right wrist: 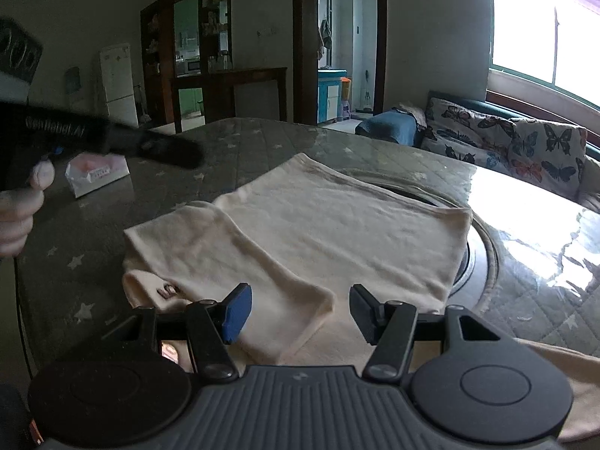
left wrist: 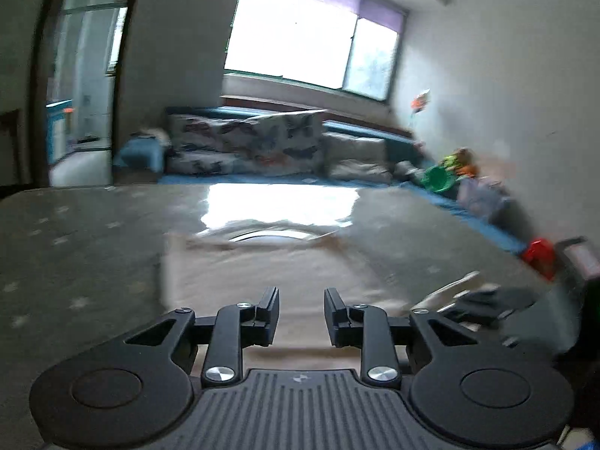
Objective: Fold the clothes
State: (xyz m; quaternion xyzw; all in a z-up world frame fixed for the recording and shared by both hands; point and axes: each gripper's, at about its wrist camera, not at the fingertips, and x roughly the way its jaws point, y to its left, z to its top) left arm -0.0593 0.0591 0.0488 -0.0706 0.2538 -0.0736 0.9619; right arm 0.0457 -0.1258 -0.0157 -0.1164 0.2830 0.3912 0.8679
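The left gripper [left wrist: 301,313] is hovering with jaws parted and nothing between them, above the cream garment [right wrist: 300,232]. The right gripper [right wrist: 298,309] is waiting open and empty over the garment's near edge. The garment is lying partly folded on the star-patterned table [right wrist: 75,262]. A tissue pack [right wrist: 96,171] is sitting near the hand [right wrist: 18,210].
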